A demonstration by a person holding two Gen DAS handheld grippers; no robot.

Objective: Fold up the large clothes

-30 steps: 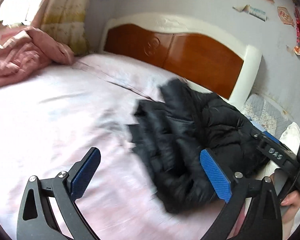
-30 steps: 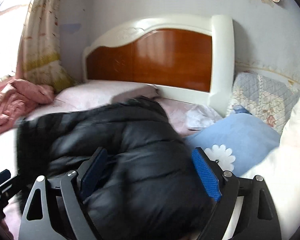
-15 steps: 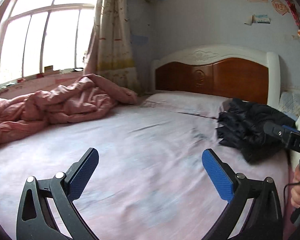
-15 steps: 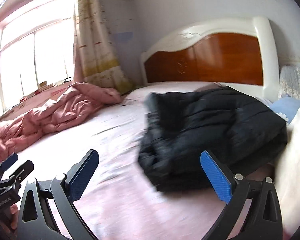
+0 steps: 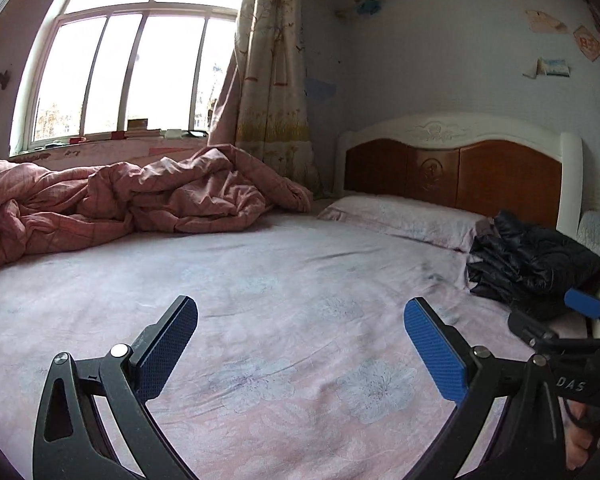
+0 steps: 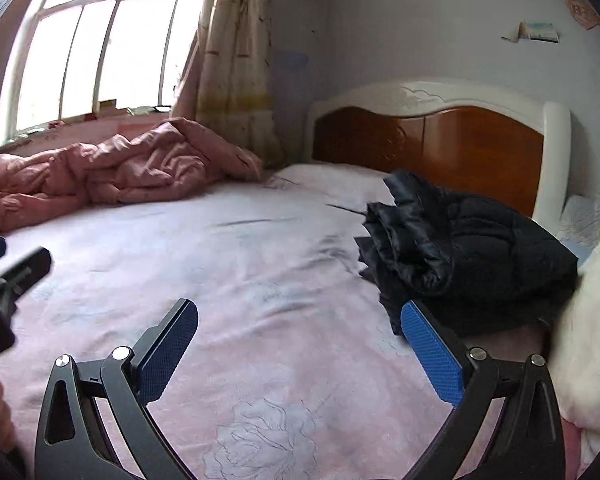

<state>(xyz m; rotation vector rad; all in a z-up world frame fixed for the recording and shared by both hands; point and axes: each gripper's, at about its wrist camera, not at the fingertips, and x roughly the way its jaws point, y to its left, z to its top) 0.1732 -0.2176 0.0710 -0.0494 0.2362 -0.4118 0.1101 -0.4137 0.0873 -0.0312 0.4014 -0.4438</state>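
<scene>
The folded black jacket (image 6: pixel 472 248) lay on the bed (image 6: pixel 260 280) by the headboard, just ahead and right of the right claw (image 6: pixel 298 344), well right of the left claw (image 5: pixel 300 340). Both claws stood wide apart, empty.

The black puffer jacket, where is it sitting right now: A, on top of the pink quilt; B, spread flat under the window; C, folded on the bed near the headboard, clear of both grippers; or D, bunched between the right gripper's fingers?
C: the black puffer jacket lies folded on the bed sheet by the headboard, and the right gripper and left gripper are both open with nothing between their fingers.
</scene>
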